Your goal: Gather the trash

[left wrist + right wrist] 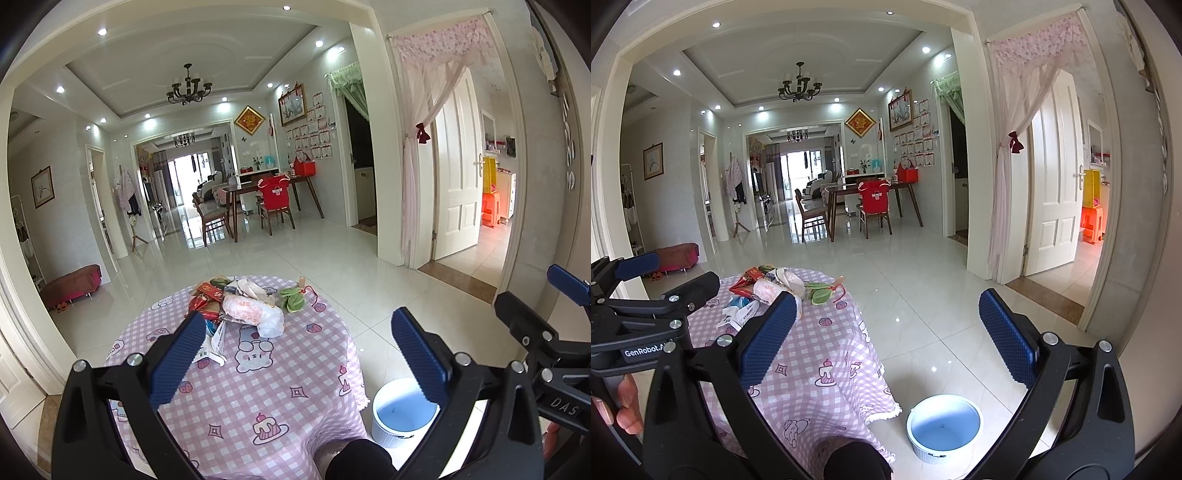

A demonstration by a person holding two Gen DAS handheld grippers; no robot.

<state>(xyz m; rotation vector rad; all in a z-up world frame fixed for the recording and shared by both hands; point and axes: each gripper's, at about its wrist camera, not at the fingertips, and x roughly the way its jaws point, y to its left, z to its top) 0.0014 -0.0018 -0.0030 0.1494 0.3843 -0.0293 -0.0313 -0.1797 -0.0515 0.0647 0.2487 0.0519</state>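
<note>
I see both tools, left tool [299,354] and right tool [886,332], spread wide and empty; one trash pile [240,302] on the far desk [280,391]; one bin [943,426] right, on the floor.

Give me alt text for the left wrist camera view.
An open left hand-held gripper points at a trash pile on a round table with a pink checked cloth. An empty blue bin stands on the floor beside it.
</note>
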